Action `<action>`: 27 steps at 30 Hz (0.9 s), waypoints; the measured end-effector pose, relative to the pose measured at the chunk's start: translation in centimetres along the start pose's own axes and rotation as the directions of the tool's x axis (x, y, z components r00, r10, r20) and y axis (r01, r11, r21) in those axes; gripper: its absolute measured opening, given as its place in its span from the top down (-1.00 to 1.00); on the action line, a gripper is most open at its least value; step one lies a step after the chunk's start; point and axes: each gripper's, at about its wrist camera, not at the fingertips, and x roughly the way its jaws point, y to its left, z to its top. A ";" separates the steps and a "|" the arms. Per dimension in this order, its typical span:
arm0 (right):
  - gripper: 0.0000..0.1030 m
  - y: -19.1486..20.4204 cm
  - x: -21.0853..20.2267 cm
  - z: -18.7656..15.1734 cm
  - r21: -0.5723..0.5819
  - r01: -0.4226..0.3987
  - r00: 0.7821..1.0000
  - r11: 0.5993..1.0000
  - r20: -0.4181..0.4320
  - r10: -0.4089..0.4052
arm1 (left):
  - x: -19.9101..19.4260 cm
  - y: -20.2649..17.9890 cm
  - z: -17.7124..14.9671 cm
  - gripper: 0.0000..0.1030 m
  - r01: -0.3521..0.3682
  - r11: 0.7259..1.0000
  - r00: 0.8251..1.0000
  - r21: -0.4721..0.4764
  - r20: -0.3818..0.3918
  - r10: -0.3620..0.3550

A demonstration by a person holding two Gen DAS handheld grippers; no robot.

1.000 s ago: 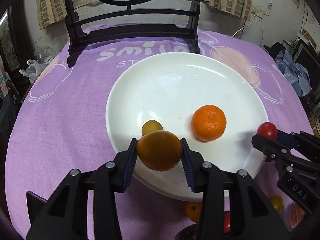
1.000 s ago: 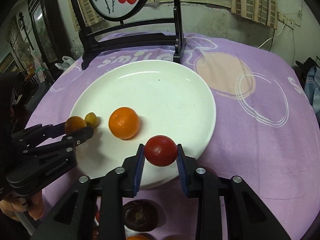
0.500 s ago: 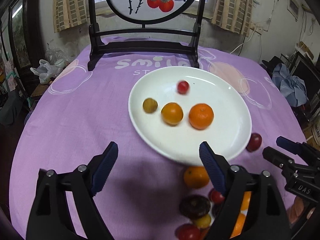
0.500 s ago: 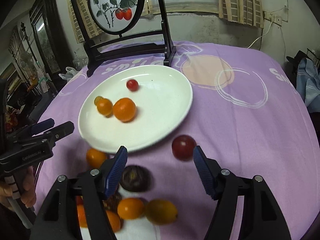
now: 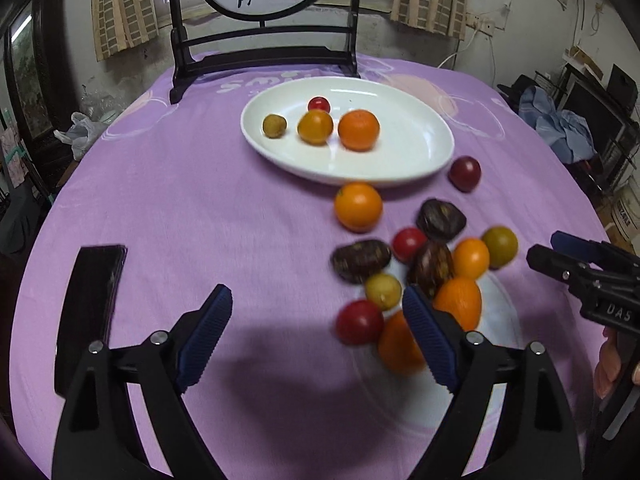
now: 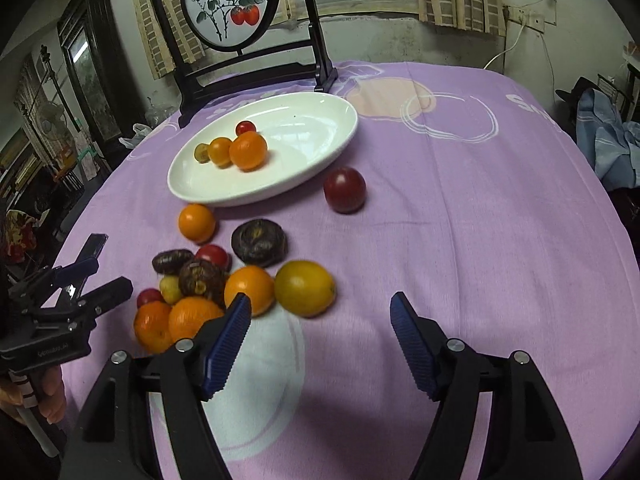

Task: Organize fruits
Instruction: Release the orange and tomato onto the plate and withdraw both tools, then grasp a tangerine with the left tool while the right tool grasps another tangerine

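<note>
A white plate (image 5: pixel 412 148) (image 6: pixel 320 136) holds a big orange (image 5: pixel 358 129), a small orange (image 5: pixel 315 126), a green-yellow fruit (image 5: pixel 274 125) and a cherry tomato (image 5: pixel 319 104). A pile of several loose fruits (image 5: pixel 420 268) (image 6: pixel 224 280) lies on the purple cloth near me. A dark red plum (image 5: pixel 464 173) (image 6: pixel 344 189) and an orange (image 5: pixel 358 206) lie beside the plate. My left gripper (image 5: pixel 318 332) is open and empty, just left of the pile. My right gripper (image 6: pixel 320 336) is open and empty, right of the pile.
A dark wooden screen stand (image 5: pixel 264 40) with a round painted panel stands behind the plate. A black phone (image 5: pixel 90 312) lies at the near left of the table. The purple cloth (image 6: pixel 480 220) stretches to the right. Clothes (image 5: pixel 560 124) lie off the table.
Both grippers let go of their fruit, the small orange and the cherry tomato, onto the plate, opened wide and pulled back toward the near side, bringing the loose fruit pile into view.
</note>
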 end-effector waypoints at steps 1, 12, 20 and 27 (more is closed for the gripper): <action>-0.42 0.1 -0.2 -0.4 -0.003 0.002 1.000 1.000 -0.003 -0.002 | -0.2 -0.1 -0.4 -0.64 0.001 1.000 1.000 0.004 0.000 -0.001; -0.44 -0.2 -0.4 -2.6 -0.018 0.015 1.000 1.000 -0.020 -0.016 | -0.4 -1.5 -3.1 -0.64 0.013 0.999 0.999 0.033 -0.038 -0.012; -0.44 -0.7 -0.2 -3.0 0.004 -0.014 1.000 1.000 -0.010 0.014 | 0.8 -3.3 -3.4 -0.47 0.040 0.997 0.996 0.063 -0.084 -0.035; -0.44 -1.5 -0.1 -3.2 0.036 -0.055 0.998 0.998 -0.010 0.055 | 2.4 -4.1 -2.8 -0.14 0.065 0.997 0.988 0.028 -0.143 -0.061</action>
